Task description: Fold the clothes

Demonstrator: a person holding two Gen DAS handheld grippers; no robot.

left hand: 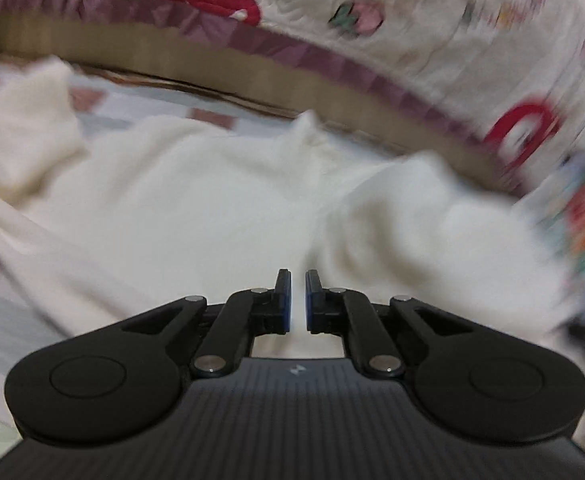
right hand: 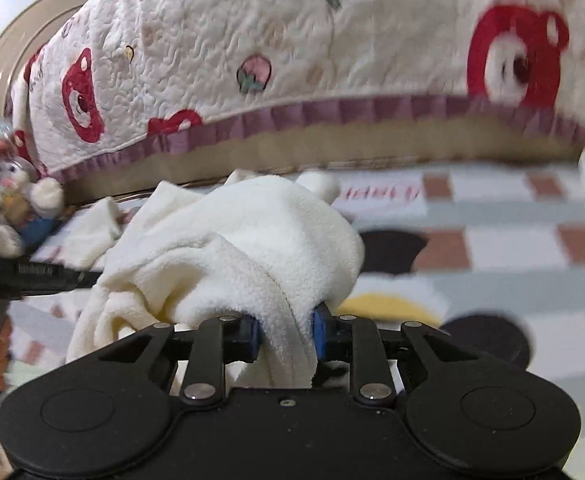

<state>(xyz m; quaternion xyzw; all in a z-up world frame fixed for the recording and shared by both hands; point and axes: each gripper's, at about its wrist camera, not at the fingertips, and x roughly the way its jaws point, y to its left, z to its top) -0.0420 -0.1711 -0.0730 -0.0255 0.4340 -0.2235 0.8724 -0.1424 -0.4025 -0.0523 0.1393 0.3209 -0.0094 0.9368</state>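
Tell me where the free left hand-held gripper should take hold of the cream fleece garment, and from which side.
Probably the raised corner at the far edge of the cream fleece garment, near the bed frame. It stands up off the checked sheet, so nearly closed fingers could pinch it after opening. Come straight forward and down with the left hand-held gripper. The right hand-held gripper already clamps a bunched fold.

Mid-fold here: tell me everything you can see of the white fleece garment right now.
The white fleece garment is cream, fluffy fleece, bunched and unfolded on the checked bedsheet. The right gripper is shut on a thick gathered fold, which drapes over its fingers. In the left wrist view it lies spread and rumpled ahead of the left gripper, whose nearly closed jaws hold nothing. A loose end reaches toward the quilt-covered bed frame. No label or fastening shows.
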